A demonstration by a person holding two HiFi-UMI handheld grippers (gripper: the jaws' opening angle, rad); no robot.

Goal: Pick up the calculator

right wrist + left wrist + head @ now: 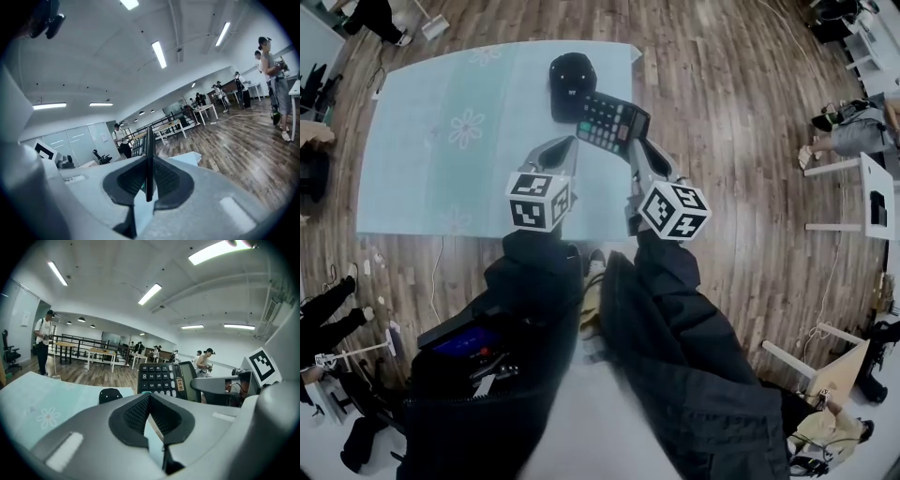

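The black calculator (612,124) hangs in the air above the table's far right part, tilted, with its keys facing up. My right gripper (636,150) is shut on its near edge. In the right gripper view the calculator (149,140) shows edge-on as a thin dark slab pinched between the pads. My left gripper (571,143) is raised beside it on the left, jaws shut with nothing between them. In the left gripper view the calculator (164,380) stands ahead and to the right of the closed left gripper (149,399), apart from it.
A black cap (572,84) lies at the far edge of the table, which has a pale blue flowered cloth (441,141). Wooden floor surrounds it. White desks (862,187) and several people stand around the room's edges.
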